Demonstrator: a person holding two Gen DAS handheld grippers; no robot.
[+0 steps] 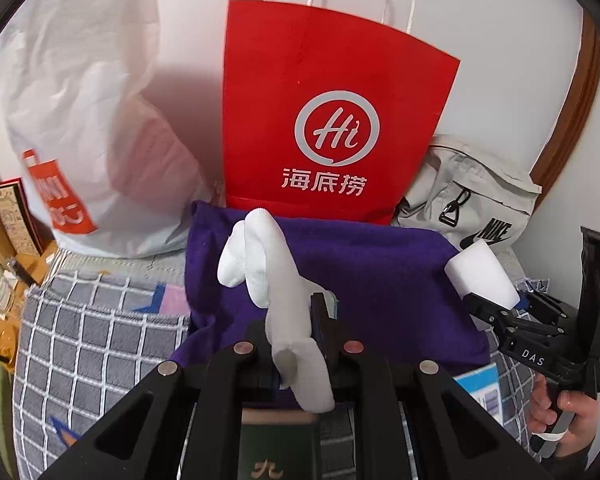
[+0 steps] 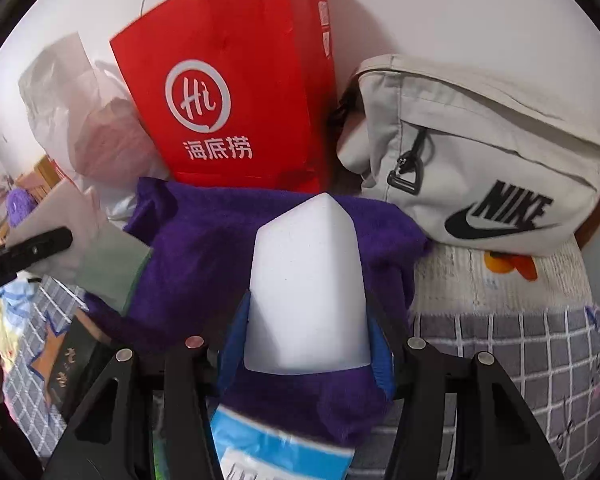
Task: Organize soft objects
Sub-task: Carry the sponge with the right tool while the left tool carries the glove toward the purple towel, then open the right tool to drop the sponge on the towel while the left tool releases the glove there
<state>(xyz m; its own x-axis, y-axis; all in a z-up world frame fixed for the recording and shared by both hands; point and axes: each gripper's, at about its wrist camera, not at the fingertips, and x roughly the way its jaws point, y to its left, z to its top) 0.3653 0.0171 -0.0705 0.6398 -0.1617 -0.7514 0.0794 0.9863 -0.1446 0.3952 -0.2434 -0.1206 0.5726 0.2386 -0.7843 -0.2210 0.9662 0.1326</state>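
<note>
My left gripper (image 1: 300, 340) is shut on a white sock (image 1: 260, 268), which sticks up and forward above a purple cloth (image 1: 380, 276) spread on the bed. My right gripper (image 2: 308, 340) is shut on a white foam block (image 2: 308, 292), held over the same purple cloth (image 2: 204, 248). The right gripper (image 1: 500, 304) with the block (image 1: 480, 276) also shows at the right of the left wrist view. The left gripper's arm enters the right wrist view at the left edge.
A red paper bag (image 1: 332, 112) stands against the wall behind the cloth. A white plastic bag (image 1: 84, 120) is on its left, a beige Nike bag (image 2: 480, 152) on its right. A grey checked bedcover (image 1: 100, 340) lies below. A blue-white packet (image 2: 276, 448) and a dark box (image 2: 76, 360) lie near.
</note>
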